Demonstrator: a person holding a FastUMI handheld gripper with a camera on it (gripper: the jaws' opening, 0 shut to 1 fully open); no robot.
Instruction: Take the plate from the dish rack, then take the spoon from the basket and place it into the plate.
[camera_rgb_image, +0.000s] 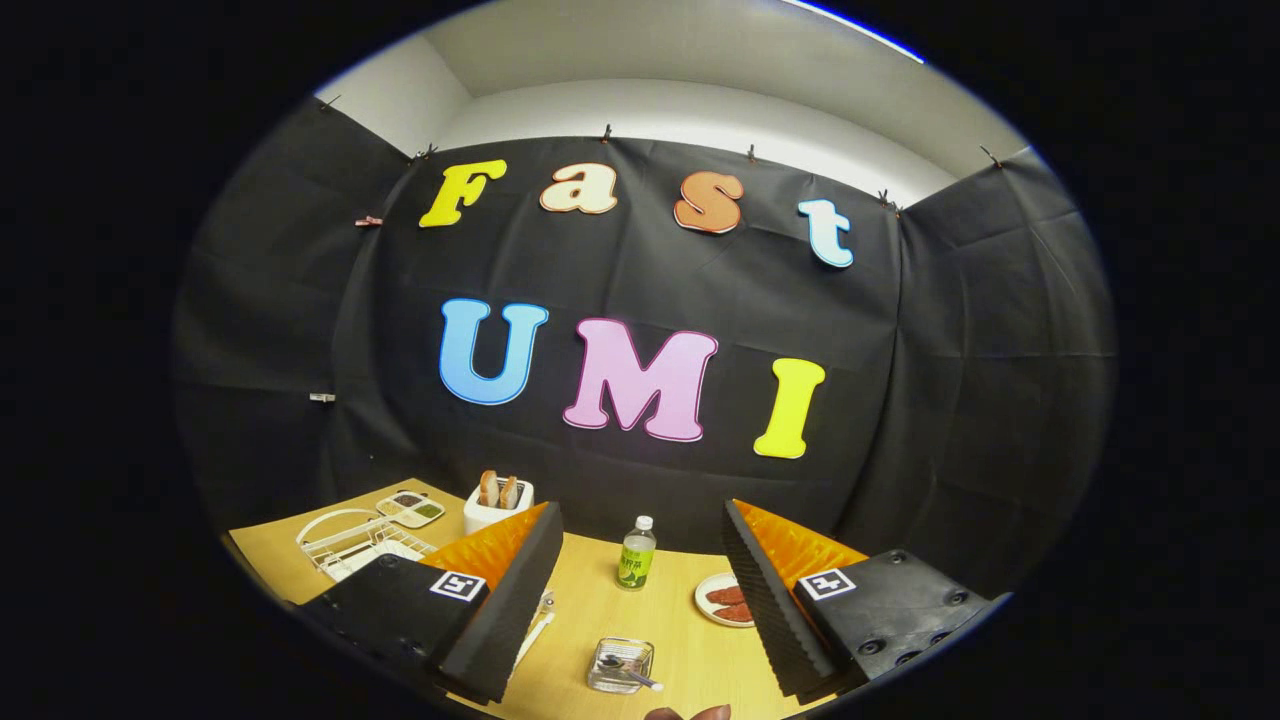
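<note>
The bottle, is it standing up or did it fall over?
Standing up. The bottle sits upright on the table, cap on top, beyond the open gripper.

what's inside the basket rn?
A spoon lies in the mesh basket, handle poking over its rim. Nothing else is visible inside. The gripper has its fingers open, the basket between them.

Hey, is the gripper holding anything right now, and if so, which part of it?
Nothing is held. The gripper is open, fingers spread wide above the table; the bottle and the basket with the spoon lie untouched between them.
</note>
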